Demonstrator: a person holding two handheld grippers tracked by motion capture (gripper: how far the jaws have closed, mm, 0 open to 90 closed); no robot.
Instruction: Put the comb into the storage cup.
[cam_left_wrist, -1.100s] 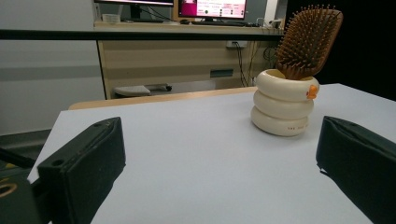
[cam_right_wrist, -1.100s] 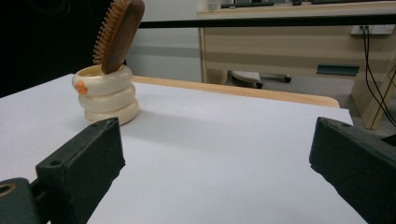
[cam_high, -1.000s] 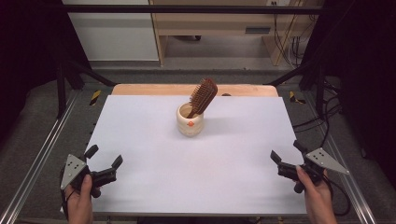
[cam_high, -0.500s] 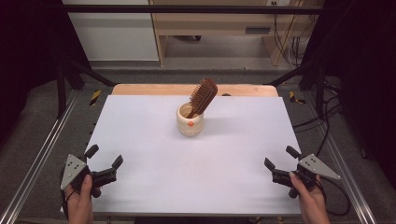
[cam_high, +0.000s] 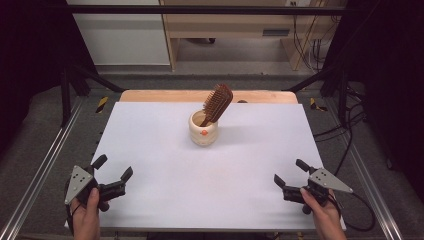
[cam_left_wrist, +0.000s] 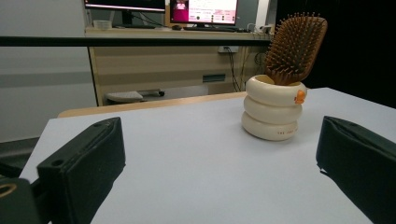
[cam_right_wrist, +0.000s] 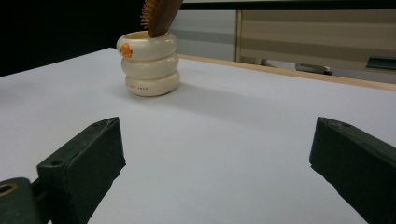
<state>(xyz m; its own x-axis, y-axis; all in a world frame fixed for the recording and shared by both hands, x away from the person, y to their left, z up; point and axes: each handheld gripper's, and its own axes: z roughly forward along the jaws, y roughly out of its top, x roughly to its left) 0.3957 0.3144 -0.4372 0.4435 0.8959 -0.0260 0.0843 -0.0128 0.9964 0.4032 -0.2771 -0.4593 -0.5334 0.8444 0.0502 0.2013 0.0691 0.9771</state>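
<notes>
Two hand-held grippers, the left hand-held gripper (cam_high: 113, 174) and the right hand-held gripper (cam_high: 288, 171), wait with jaws apart, both well apart from the cream cup (cam_high: 203, 130) on the worktop (cam_high: 165, 150). The hairbrush (cam_high: 218, 103) stands tilted inside the cup, untouched; I judge the work not yet begun.

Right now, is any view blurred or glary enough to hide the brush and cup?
High view: even light, hairbrush and cup sharp, faint shadow rightward. Left gripper view: cup crisp, near jaws soft, background monitors bright. Right gripper view: brush top cropped, cup clear, no glare on the table.
</notes>
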